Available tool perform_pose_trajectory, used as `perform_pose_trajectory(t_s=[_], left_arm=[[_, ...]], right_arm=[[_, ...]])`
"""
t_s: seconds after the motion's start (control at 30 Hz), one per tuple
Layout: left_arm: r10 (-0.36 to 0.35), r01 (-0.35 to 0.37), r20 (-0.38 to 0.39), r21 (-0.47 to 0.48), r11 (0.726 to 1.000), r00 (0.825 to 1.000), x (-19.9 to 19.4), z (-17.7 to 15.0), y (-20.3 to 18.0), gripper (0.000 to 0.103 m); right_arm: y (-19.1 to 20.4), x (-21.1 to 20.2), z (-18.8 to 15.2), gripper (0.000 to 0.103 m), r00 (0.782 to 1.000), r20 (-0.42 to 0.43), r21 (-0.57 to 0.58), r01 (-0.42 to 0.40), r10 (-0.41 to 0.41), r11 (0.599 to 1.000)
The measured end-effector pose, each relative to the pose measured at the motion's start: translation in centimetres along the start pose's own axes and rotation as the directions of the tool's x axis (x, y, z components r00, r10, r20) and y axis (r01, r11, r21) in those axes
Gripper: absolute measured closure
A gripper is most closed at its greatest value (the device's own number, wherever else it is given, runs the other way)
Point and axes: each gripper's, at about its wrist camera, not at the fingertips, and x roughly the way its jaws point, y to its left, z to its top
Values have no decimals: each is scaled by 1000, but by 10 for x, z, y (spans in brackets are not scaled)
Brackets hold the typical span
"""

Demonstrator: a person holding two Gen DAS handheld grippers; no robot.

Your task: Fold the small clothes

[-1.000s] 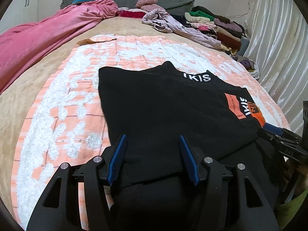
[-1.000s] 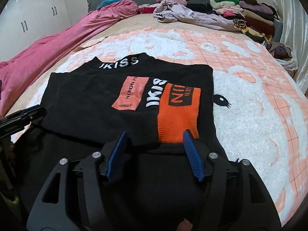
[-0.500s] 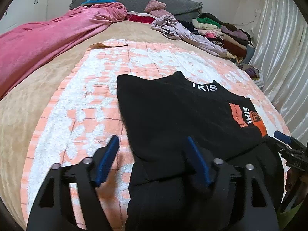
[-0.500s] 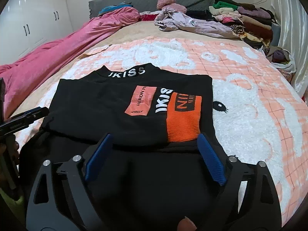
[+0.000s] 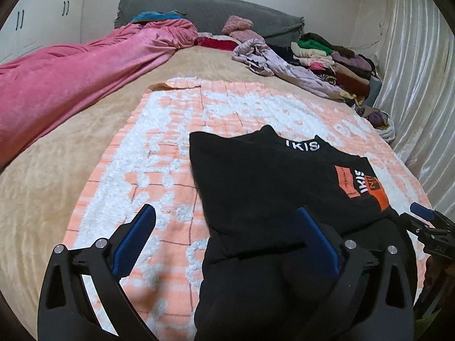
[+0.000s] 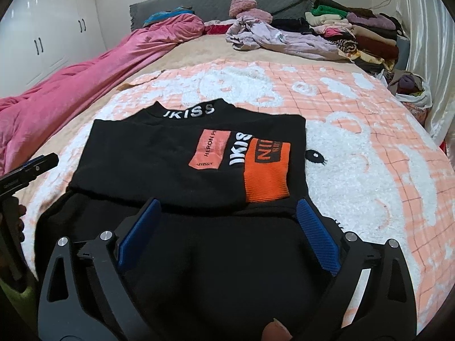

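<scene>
A black top (image 6: pixel 176 153) with white "IKISS" on the collar and orange patches lies flat on the orange-and-white blanket (image 6: pixel 369 156). A second black layer sticks out from under it on the near side. My right gripper (image 6: pixel 227 216) hovers over that near layer. Its jaws are opening, and cloth lies below them with the pads not pressing it. My left gripper (image 5: pixel 224 227) hangs over the top's (image 5: pixel 270 176) left edge. Its jaws are opening wide and nothing is gripped. Each gripper shows at the edge of the other's view, the right gripper (image 5: pixel 426 218) and the left gripper (image 6: pixel 31 167).
A pink duvet (image 5: pixel 71 85) runs along the bed's left side. Folded clothes (image 6: pixel 355 28) and a crumpled lilac garment (image 6: pixel 278 39) lie at the head of the bed on the right. A shiny curtain (image 5: pixel 412 85) hangs along the right side. White cupboards (image 6: pixel 42 42) stand on the left.
Both pairs of jaws have spread much wider. Both grippers have risen and drawn back from the top's near edge, which now lies loose on the blanket.
</scene>
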Motion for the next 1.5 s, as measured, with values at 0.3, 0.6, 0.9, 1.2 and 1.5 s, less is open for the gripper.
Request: perform_pose_trajectory(t_s=[0.3,0.6,0.9,1.2,1.5], left_arm=[[20,-20,34,-11,1000,999,-31,-3,-5,5],[34,-32,69,-31,999,997,-67,-9,-1,5],[66,-64,70,-38,997,995,-88,-22,2,5],[112,-111,41,-26,993,993,-98,-42,4,5],[132,-132,7,-25,991,991,-102,-59,7,5]], right_arm=[[0,-27,2,12,999,43,-2,-14,14,1000],[-1,-47,1,10,997,65,3,-34,34,999],[2,-68,-8,10,995,79,-25,-53,55,998],[-2,-82,-24,10,996,72,-48,-52,55,998],[-10,-86,-46,10,998,38,-57,-46,48,997]])
